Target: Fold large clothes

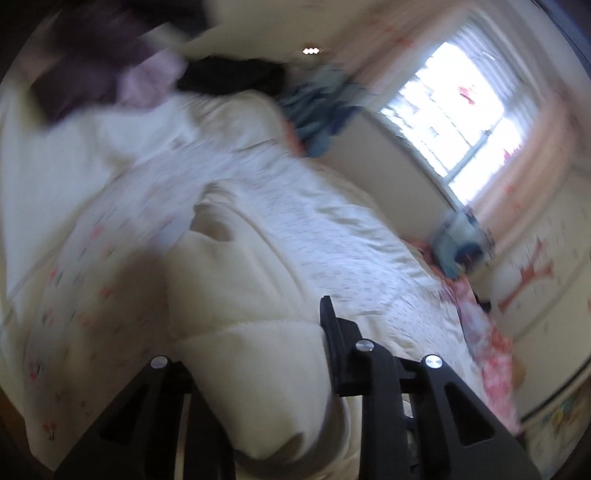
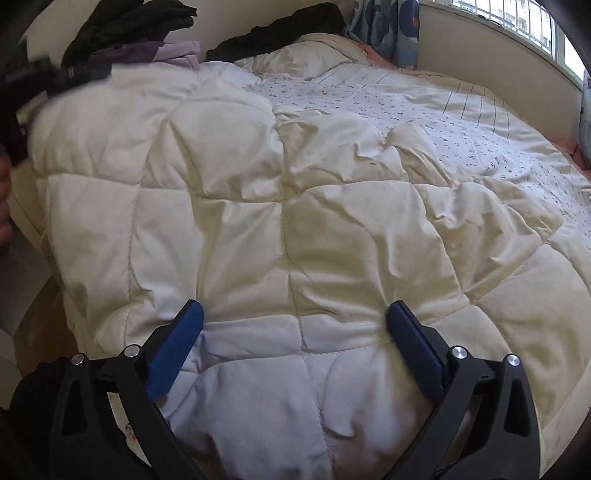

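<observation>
Left tool (image 1: 295,354) clamped on a cream quilt (image 2: 258,184) fold, blurred. Right tool (image 2: 293,343) wide, pads apart over quilt at 6 o'clock. Dark clothes (image 2: 273,37) at 12.

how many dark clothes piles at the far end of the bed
2: one dark pile at the far left above lilac clothes, another dark garment at far centre beside the cream quilt. More may be hidden.

The quilt (image 2: 295,206) spreads over the bed across the middle of the right wrist frame, with piled clothes (image 2: 147,33) behind it at the upper left, a window (image 2: 532,22) at the upper right, and the right gripper (image 2: 295,332) at the bottom.
</observation>
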Demonstrator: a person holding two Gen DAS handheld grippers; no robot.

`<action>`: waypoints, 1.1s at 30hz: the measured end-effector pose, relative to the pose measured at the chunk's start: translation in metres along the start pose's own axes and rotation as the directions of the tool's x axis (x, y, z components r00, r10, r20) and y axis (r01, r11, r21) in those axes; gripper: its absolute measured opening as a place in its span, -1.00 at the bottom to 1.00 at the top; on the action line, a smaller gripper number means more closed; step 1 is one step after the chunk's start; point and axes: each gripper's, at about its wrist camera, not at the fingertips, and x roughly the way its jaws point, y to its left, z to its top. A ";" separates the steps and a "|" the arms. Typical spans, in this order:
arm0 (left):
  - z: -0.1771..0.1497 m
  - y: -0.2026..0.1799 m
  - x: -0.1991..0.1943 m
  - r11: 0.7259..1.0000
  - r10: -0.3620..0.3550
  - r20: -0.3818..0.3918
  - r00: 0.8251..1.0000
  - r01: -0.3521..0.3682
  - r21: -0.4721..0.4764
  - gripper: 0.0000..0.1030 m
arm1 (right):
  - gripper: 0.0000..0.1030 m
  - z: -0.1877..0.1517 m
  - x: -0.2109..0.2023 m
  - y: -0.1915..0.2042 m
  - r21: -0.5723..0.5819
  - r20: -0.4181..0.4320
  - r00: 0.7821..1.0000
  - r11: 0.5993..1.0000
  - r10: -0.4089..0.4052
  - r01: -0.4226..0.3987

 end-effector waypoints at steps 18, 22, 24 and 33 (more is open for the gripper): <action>-0.124 -0.271 0.094 0.772 -0.239 -0.431 0.870 0.439 0.460 -0.50 | 0.86 -0.137 -0.200 -0.210 0.464 0.717 0.674 0.602 0.176 -0.650; -0.202 -0.286 0.139 0.697 -0.083 -0.567 0.819 0.455 0.555 -0.50 | 0.86 -0.146 -0.205 -0.237 0.543 0.673 0.728 0.583 0.129 -0.605; -0.218 -0.288 0.134 0.649 -0.042 -0.538 0.842 0.433 0.626 -0.47 | 0.86 -0.142 -0.204 -0.241 0.557 0.642 0.755 0.595 0.135 -0.580; -0.215 -0.284 0.062 0.561 -0.094 -0.566 0.819 0.514 0.650 0.24 | 0.86 -0.069 -0.180 -0.216 0.490 0.461 0.874 0.778 0.153 -0.394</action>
